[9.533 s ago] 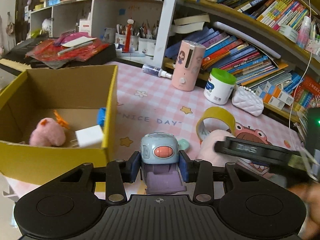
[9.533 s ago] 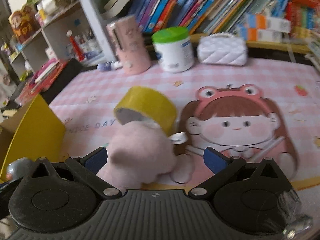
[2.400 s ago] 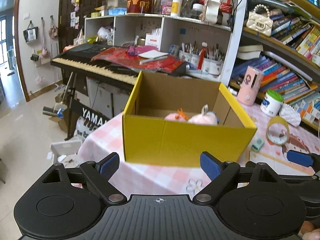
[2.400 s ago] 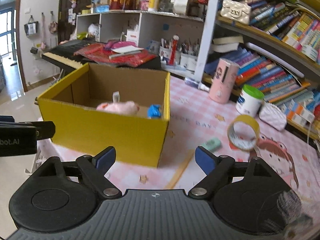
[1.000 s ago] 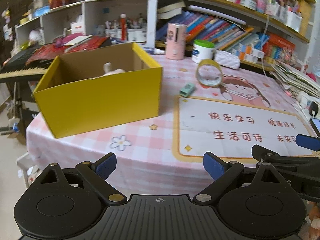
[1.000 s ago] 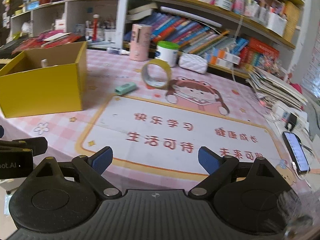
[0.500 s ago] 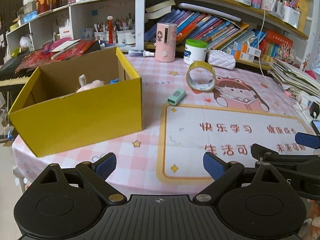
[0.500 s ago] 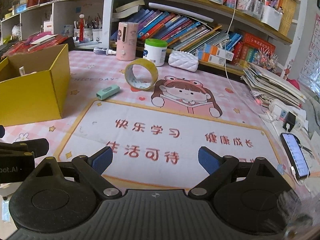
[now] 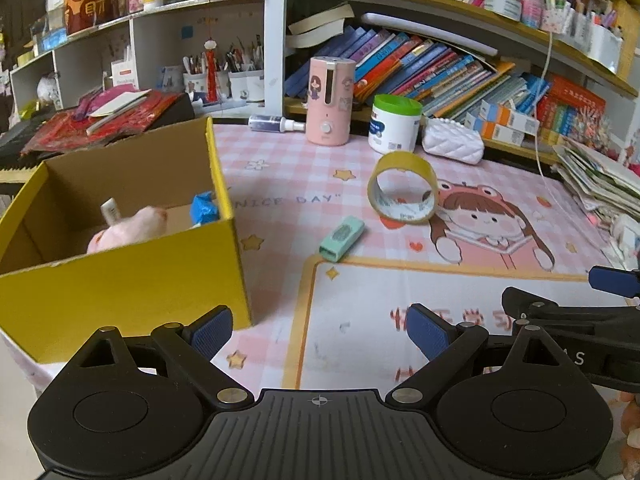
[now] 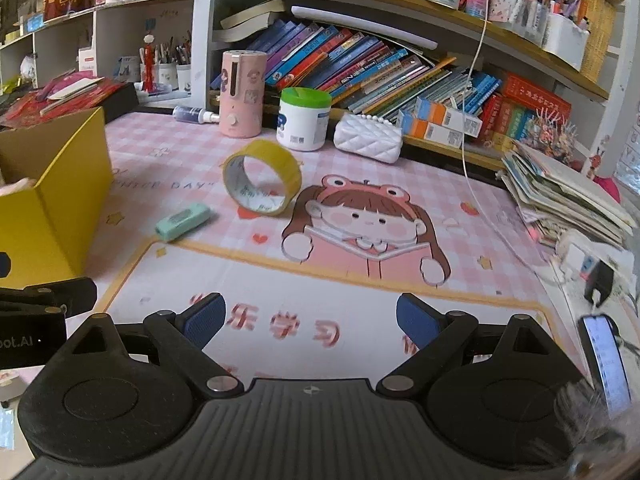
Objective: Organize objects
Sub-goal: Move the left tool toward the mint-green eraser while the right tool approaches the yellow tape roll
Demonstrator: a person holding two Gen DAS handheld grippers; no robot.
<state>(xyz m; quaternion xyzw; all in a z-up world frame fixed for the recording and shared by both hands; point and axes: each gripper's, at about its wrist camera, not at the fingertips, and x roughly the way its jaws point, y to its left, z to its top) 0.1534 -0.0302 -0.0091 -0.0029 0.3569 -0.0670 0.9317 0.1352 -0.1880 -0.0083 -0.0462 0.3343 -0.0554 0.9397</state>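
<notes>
On the mat lie one tape roll [image 9: 402, 188] and one eraser [image 9: 341, 238]; both tools [image 9: 318, 330] [image 10: 310, 320] gape wide.

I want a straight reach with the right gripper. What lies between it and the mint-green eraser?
Only printed mat: the right wrist view shows nothing standing between the open right gripper and the mint-green eraser.

Pink cylindrical humidifier [image 9: 329, 101] standing upright at back of pink checked bench [image 9: 280, 168], white tub with green lid [image 9: 395, 124] sitting beside it. White quilted purse [image 10: 368, 137] lying just beside tub. Small spray bottle [image 9: 272, 123] lying flat. Slanting books [image 10: 352, 68] filling shelf behind. Phone [image 10: 606, 360] glowing at right edge.
</notes>
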